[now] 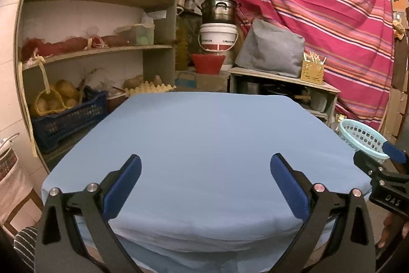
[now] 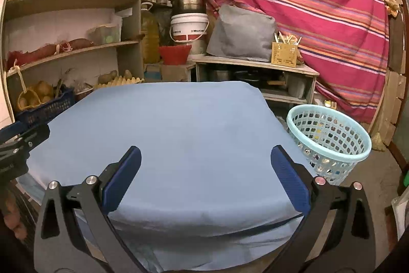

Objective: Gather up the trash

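Over the blue-clothed table [image 2: 179, 124], we hold the left hand-held gripper [image 1: 205, 170] and the right hand-held gripper [image 2: 204, 163], both released and empty. No trash shows on the table; the perforated basket [image 2: 329, 142] beside its right edge, nearer our right hand-held gripper, holds scraps too small to identify.

- The basket [image 1: 363, 137] is partly hidden behind the right claw [image 1: 395, 157] in the left view.
- The things inside the basket [image 2: 329, 137] are too small to tell.
- The desk's [image 2: 179, 132] near edge hides behind claw arms.
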Demonstrator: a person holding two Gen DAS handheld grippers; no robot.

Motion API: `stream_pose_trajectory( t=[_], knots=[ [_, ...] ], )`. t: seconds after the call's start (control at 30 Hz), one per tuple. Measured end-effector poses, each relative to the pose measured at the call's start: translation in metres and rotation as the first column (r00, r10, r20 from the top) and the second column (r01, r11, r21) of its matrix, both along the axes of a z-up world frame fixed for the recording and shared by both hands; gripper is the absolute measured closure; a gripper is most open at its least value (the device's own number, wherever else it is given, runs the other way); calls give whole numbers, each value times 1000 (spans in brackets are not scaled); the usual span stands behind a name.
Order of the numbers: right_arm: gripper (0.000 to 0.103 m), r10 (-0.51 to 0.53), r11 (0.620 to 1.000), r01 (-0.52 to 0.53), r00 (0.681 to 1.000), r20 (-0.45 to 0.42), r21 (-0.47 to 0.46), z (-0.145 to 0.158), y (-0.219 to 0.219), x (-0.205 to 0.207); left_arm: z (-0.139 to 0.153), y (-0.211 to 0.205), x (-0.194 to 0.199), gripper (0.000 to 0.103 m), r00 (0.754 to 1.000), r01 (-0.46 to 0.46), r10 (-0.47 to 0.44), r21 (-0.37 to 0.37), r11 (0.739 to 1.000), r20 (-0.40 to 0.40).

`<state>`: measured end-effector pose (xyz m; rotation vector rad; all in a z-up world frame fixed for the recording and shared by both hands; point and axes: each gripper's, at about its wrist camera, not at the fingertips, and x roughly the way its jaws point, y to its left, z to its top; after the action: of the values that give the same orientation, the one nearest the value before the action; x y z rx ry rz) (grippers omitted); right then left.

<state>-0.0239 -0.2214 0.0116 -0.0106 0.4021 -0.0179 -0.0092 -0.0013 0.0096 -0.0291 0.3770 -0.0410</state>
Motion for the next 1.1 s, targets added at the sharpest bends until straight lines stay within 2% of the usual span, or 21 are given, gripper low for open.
stream_pose_trajectory(
  t=[0.13, 0.33, 1.1],
  knots=[
    [4, -6, 1000, 6, 1000, -4, 11, -1, 0, -1, -1, 3, 3, 4, 1000, -8, 8, -9, 1000, -4],
    [4, -9, 1000, 9, 1000, 11, -17, 0, 1, -2, -3, 2, 4, 4, 1000, -8, 8, 7, 1000, -2],
    [4, -13, 1000, 14, 1000, 7, -22, -6, 3, 2, -10, -4, 8, 4, 1000, -14, 14, 58, 998, 5]
  ],
)
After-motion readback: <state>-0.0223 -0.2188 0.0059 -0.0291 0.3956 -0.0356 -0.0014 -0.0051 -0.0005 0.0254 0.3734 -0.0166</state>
